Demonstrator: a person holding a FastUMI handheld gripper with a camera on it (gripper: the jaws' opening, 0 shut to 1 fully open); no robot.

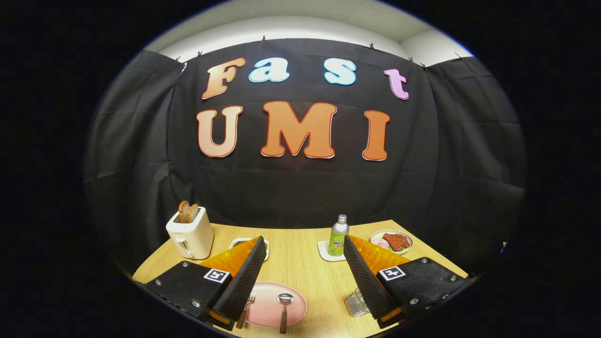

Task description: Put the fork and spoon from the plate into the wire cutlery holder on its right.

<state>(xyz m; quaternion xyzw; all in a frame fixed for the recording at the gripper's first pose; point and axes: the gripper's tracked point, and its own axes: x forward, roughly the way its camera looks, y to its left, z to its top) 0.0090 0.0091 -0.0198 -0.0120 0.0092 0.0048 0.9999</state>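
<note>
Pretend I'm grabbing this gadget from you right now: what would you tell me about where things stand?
Hand-held gripper: open, fingers spread wide, holding nothing, hovering above the wooden table.
Pink plate: near the table's front edge, between the fingers and nearer the left one.
Fork: on the plate's left rim, partly hidden behind the left finger.
Spoon: on the plate, bowl end pointing away.
Wire cutlery holder: right of the plate, against the right finger; nothing seen in it.
Done: nothing yet.
Left: pick up the fork and the spoon and put each into the holder.
</note>
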